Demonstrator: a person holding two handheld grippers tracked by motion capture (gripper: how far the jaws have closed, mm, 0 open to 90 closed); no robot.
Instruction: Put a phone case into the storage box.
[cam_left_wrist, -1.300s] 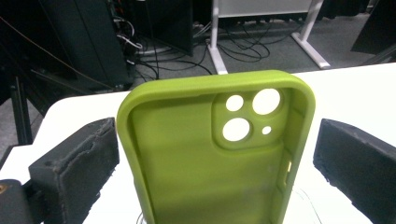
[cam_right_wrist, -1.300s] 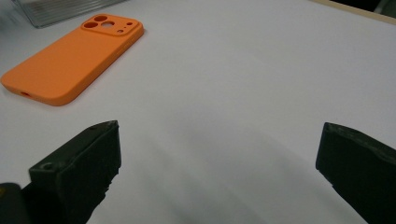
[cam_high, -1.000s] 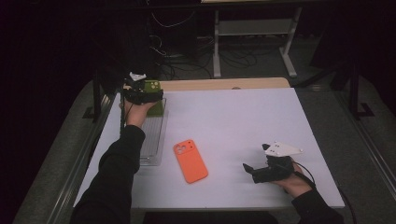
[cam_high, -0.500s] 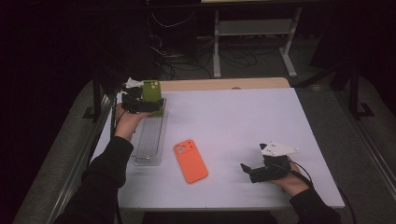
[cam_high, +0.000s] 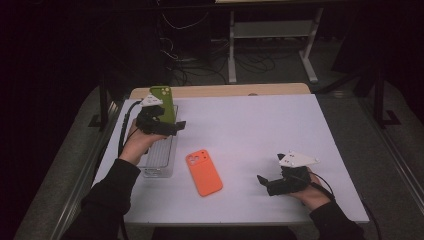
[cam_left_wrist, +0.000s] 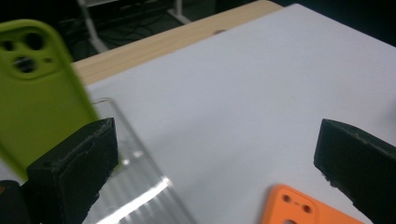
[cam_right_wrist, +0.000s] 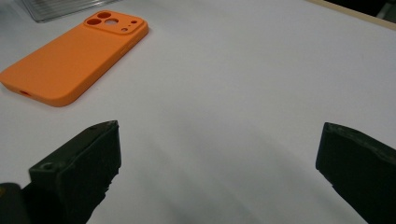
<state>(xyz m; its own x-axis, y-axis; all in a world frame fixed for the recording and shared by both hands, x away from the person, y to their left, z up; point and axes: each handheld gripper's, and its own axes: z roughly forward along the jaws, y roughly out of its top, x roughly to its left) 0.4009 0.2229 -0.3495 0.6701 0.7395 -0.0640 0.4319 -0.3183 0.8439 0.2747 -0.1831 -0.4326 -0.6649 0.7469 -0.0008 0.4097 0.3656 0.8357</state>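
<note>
Green silicone phone case with its camera cut-outs at the top stands nearly upright at the far end of the tray, on the left side of the table, just behind the left gripper. In the left gripper view the case rises just behind and outside the left-hand jaw. Whether it touches that jaw cannot be told.

The broad white table carries everything, with a strip of pale wood along its far edge. The long clear ribbed plastic tray lies lengthwise near the left edge. The flat orange silicone phone case lies just right of the tray's near end, apart from it, with its camera holes toward the far side.

The left gripper is held above the tray's far half. Its jaws stand wide apart with bare table between them, clamped on nothing.

The right gripper sits low at the near right of the table, well apart from the orange case and pointing toward it. Its jaws are also spread wide over bare white surface.
</note>
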